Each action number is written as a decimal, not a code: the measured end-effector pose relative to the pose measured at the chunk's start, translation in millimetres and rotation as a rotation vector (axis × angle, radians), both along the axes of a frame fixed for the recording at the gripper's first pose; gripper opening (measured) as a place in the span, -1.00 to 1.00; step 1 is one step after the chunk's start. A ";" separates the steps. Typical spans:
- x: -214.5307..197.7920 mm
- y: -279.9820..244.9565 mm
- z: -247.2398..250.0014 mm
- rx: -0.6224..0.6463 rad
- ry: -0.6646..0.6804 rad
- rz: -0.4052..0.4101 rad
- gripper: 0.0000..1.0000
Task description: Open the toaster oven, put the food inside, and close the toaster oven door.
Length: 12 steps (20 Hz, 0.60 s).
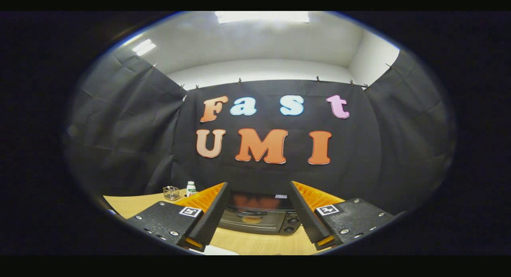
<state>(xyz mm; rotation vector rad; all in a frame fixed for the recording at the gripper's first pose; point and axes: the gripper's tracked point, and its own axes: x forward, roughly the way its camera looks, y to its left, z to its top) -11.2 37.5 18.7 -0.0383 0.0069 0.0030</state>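
From the gripper view, the hand-held gripper [258, 207] is hanging above a pale wooden worktop [255, 243], its two fingers spread wide apart and holding nothing. Framed in the gap between the fingers, beyond their tips, a dark toaster oven [259, 217] is sitting on the worktop against the black cloth wall of the booth. Its glass door [249, 220] is facing the camera and appears to be shut. Something round and brownish is showing at the glass, but whether it is food inside or a reflection cannot be told. Two round knobs [293, 225] are sitting one above the other at the oven's right side. A door handle cannot be made out clearly at this size.

Off to the left, beyond the left finger and well apart from the oven, a small clear container [171, 192] and a white bottle with a green label [191, 188] are standing on the worktop near the cloth.

As a judgement, the oven is looking like a rigid, fairly heavy metal box that should stay put when its door is pulled. The door is glass, smooth and probably slippery, and it likely hinges along its lower edge, so the best hold would be a handle along the door's upper edge, taken squarely between both fingers. No separate food item can be picked out on the worktop, so how it would handle cannot be judged.
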 end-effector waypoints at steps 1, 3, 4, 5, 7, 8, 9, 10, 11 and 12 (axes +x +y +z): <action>-4.4 2.6 7.6 0.004 -0.012 0.004 0.80; -12.8 6.3 16.0 0.003 -0.018 0.014 0.84; -15.6 8.6 18.3 0.002 -0.017 0.018 0.85; -18.6 10.0 19.5 0.004 -0.015 0.019 0.89; -22.1 10.8 21.0 0.014 -0.010 0.017 0.92; -23.6 10.7 23.0 0.023 -0.010 0.017 0.92; -24.9 10.9 25.6 0.030 -0.013 0.020 0.92; -24.8 10.2 29.4 0.039 -0.018 0.019 0.91; -26.4 8.6 34.9 0.047 -0.026 0.017 0.91; -27.0 6.5 38.9 0.055 -0.037 0.015 0.91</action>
